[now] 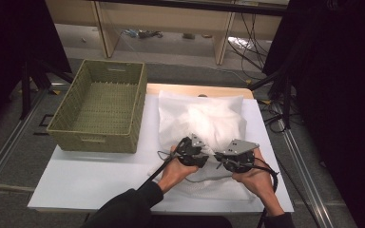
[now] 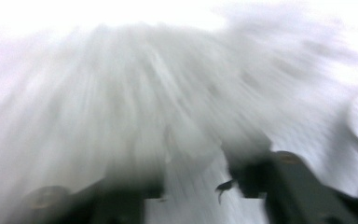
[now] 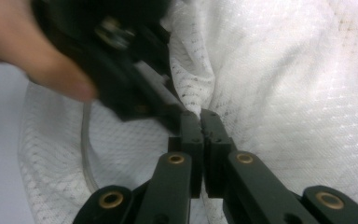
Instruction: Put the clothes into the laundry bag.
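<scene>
Both grippers meet over the white mesh bag at the table's centre — the right gripper clenched on a fold, the left gripper parted, blurred — likely to gather it for the wicker basket at ten o'clock.

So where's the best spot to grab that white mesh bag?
Probably the bunched fold at the near edge of the white mesh bag, approached from the person's side. The cloth lies limp and flat elsewhere; that raised ridge fits between jaws, and the right gripper is already shut on it.
</scene>
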Motion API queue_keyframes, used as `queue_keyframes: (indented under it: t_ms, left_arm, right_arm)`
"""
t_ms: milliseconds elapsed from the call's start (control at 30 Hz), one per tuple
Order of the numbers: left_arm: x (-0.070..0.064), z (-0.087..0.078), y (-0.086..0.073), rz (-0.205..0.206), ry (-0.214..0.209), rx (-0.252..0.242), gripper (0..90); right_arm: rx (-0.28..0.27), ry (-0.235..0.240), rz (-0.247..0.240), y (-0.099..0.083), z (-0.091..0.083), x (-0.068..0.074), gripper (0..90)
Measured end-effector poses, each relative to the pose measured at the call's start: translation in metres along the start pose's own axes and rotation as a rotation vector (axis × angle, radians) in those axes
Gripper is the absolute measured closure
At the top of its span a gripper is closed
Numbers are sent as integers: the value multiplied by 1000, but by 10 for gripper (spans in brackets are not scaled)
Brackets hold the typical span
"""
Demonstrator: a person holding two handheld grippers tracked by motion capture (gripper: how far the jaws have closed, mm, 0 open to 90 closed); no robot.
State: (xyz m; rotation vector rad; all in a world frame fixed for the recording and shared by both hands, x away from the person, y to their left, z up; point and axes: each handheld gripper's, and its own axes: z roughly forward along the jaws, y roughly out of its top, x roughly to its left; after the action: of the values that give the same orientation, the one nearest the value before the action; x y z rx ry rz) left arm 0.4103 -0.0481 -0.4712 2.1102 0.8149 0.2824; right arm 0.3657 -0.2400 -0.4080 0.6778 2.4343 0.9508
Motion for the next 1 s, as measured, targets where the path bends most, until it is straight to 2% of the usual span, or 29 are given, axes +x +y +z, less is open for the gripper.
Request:
queue_keyframes:
  t_ms: [33,100,200,233,267,300,333,400,467,500,533,567,600,667,700,767,800,833,867,900,933,1000]
  left_arm:
    - [1,-11,-1,21,5,-3,499]
    - [6,-37,-5,95,35,-32,458]
    - [22,-68,-15,82,39,4,413]
    - [28,-79,-22,84,55,14,410]
    - [36,-90,-32,79,95,35,399]
    - [46,-98,-43,84,118,80,396]
    - [51,-99,-50,50,114,93,401]
    - [62,-99,-63,-8,59,176,392]
    - [70,-93,-75,-43,32,209,418]
    - [72,-89,-78,-39,19,218,454]
    - [73,-89,-78,-21,24,206,525]
    - [76,-90,-76,4,-13,207,664]
    - [76,-89,-75,-14,-44,188,734]
    - [75,-92,-74,17,-53,185,874]
    - [74,-94,-75,12,-65,187,885]
    - [68,-102,-77,55,-66,179,890]
    - [63,-107,-79,56,-65,175,891]
    - [59,-115,-82,82,-65,173,892]
    - [55,-118,-84,89,-73,165,892]
    - [51,-124,-87,91,-61,155,892]
    - [47,-129,-90,87,-49,144,892]
    - [41,-136,-96,105,-52,156,893]
  right_arm:
    - [-3,-3,0,1,0,0,900]
    - [-9,-6,-5,3,-3,1,900]
    - [-22,-6,-5,6,-8,2,900]
    - [-25,-11,-12,7,-10,1,900]
    - [-27,-12,-4,7,-11,1,900]
    - [-31,-17,-6,7,-11,1,900]
    - [-28,-16,-8,7,-11,0,900]
    - [-27,-13,-3,7,-10,0,900]
    - [-27,-11,-13,7,-9,1,900]
    - [-26,-9,-10,8,-9,2,900]
    - [-25,-9,-12,8,-10,2,900]
    - [-25,-13,-3,8,-10,2,900]
    - [-27,-14,-4,8,-11,2,900]
    - [-33,-9,-14,8,-11,0,900]
    - [-36,-12,-12,8,-11,-1,900]
    - [-38,-14,-10,7,-13,-2,900]
    - [-34,-17,-1,7,-14,-2,900]
    - [-38,-13,-7,7,-14,-2,900]
    - [-36,-12,-7,7,-14,-2,900]
    - [-30,-10,-15,6,-15,-2,900]
    - [-25,-4,-6,6,-14,-1,900]
    - [-9,26,-24,5,-12,3,900]
